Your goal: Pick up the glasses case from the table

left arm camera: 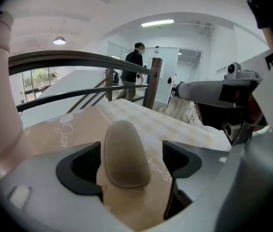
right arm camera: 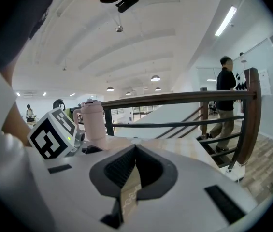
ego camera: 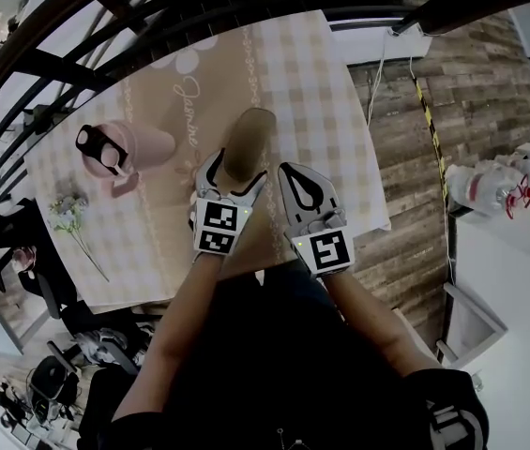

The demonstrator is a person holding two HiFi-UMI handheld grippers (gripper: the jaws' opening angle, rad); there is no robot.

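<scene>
A tan, rounded glasses case (ego camera: 249, 143) (left arm camera: 124, 151) lies on the beige checked tablecloth (ego camera: 293, 73). My left gripper (ego camera: 230, 181) (left arm camera: 130, 164) is open and tilted down over the near end of the case. The case sits between its two dark pads (left arm camera: 80, 166), and a gap shows on each side. My right gripper (ego camera: 304, 190) (right arm camera: 135, 151) hovers just right of the case, shut, with nothing held; only tablecloth shows under its tips. In the right gripper view the marker cube of the left gripper (right arm camera: 53, 133) appears at the left.
A pink tumbler with a black lid (ego camera: 119, 148) (right arm camera: 93, 120) and a sprig of flowers (ego camera: 72, 216) lie on the table's left part. A dark railing (ego camera: 105, 26) runs behind the table. The table's right edge (ego camera: 377, 176) drops to wood flooring. Bottles (ego camera: 490, 187) stand far right.
</scene>
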